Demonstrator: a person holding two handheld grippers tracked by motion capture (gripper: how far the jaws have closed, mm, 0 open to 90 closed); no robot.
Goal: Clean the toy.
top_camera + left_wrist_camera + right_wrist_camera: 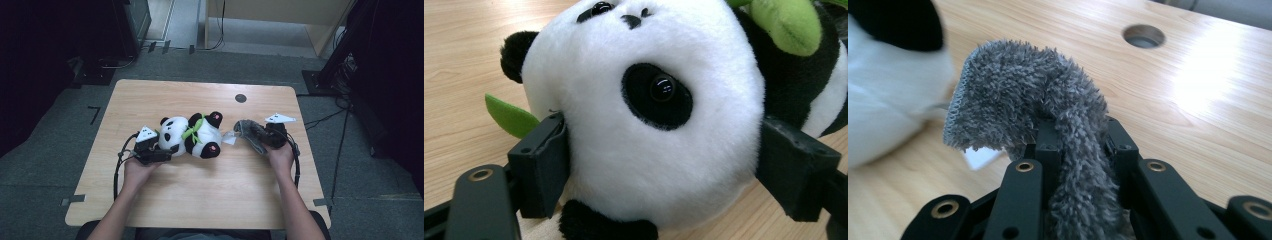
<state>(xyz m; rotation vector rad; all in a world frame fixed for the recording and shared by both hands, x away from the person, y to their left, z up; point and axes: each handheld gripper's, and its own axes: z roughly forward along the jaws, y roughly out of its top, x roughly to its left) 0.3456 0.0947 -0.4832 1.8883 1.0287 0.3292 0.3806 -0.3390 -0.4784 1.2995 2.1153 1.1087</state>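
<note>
A plush panda (197,136) with a green leaf scarf lies on its side in the middle of the wooden table (200,195). My left gripper (164,147) is at its left, jaws wide on either side of the panda's head (649,115). The pads (546,165) rest against the fur without squeezing it. At the panda's right, my right gripper (261,138) is shut on a fluffy grey cloth (248,130). The cloth (1013,85) arches up out of the jaws (1080,142) and droops toward the panda's body (883,115).
A small white tag (229,138) lies on the table between the panda and the cloth. A round cable hole (240,98) sits at the back of the tabletop. Dark stands and cables are on the floor around the table.
</note>
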